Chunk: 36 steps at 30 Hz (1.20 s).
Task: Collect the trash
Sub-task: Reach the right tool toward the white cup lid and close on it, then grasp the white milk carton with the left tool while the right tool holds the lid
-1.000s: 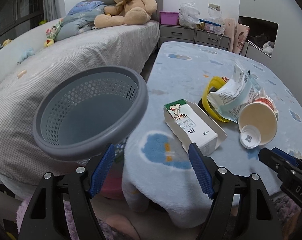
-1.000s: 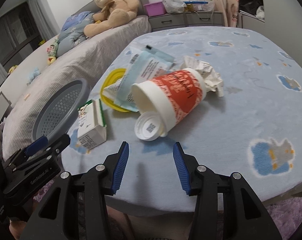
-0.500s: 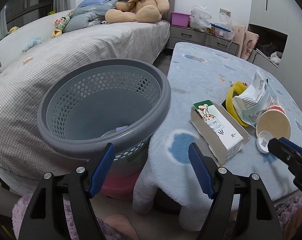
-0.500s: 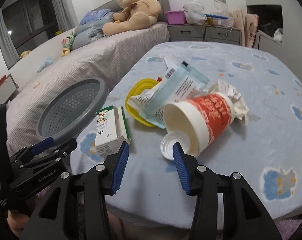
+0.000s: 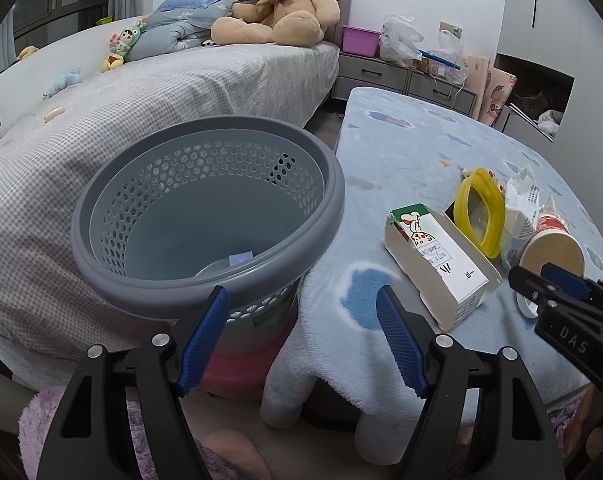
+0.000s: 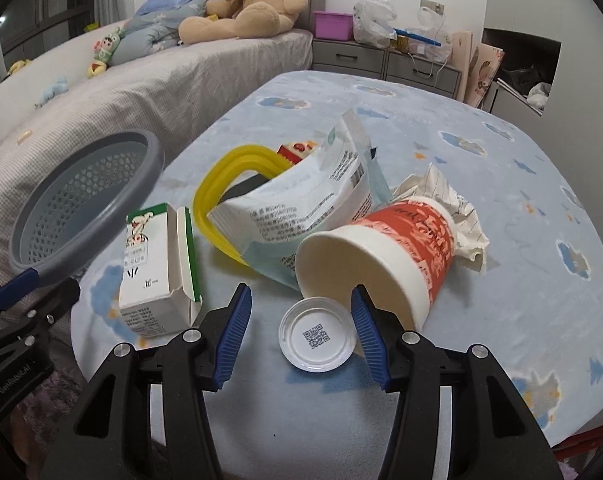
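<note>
Right hand-held gripper [image 6: 301, 326], jaws opening and unclamped, straddles the white lid [image 6: 318, 334] lying flat on the bench [image 6: 521, 300], just near of the toppled cup [image 6: 385, 256].

one basket [image 5: 205, 216], one cup [image 6: 381, 252] (perhaps more).

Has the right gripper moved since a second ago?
Yes. The right gripper has closed in on the cup and lid, jaws opening around the lid.
</note>
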Each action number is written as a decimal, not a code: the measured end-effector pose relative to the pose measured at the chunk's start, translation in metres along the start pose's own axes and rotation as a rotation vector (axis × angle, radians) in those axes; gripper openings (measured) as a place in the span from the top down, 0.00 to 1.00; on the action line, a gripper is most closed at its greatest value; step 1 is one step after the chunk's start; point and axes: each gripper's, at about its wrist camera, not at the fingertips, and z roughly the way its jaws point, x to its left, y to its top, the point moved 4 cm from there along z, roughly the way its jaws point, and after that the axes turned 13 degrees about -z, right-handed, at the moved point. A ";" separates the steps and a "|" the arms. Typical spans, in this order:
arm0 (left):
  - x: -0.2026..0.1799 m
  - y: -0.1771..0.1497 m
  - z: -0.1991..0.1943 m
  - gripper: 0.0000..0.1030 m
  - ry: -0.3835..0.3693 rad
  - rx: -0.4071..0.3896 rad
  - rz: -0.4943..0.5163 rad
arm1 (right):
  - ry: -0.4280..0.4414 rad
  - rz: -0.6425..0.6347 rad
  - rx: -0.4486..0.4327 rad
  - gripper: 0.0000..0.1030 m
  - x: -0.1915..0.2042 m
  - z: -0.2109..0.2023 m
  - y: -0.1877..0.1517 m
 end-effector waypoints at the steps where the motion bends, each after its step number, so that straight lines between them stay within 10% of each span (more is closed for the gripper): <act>1: 0.000 0.000 0.000 0.29 0.000 -0.001 -0.001 | 0.007 -0.002 0.005 0.51 0.001 0.001 -0.003; 36: -0.055 -0.003 -0.010 0.29 -0.050 0.083 0.104 | 0.081 0.091 -0.001 0.62 -0.022 -0.037 -0.046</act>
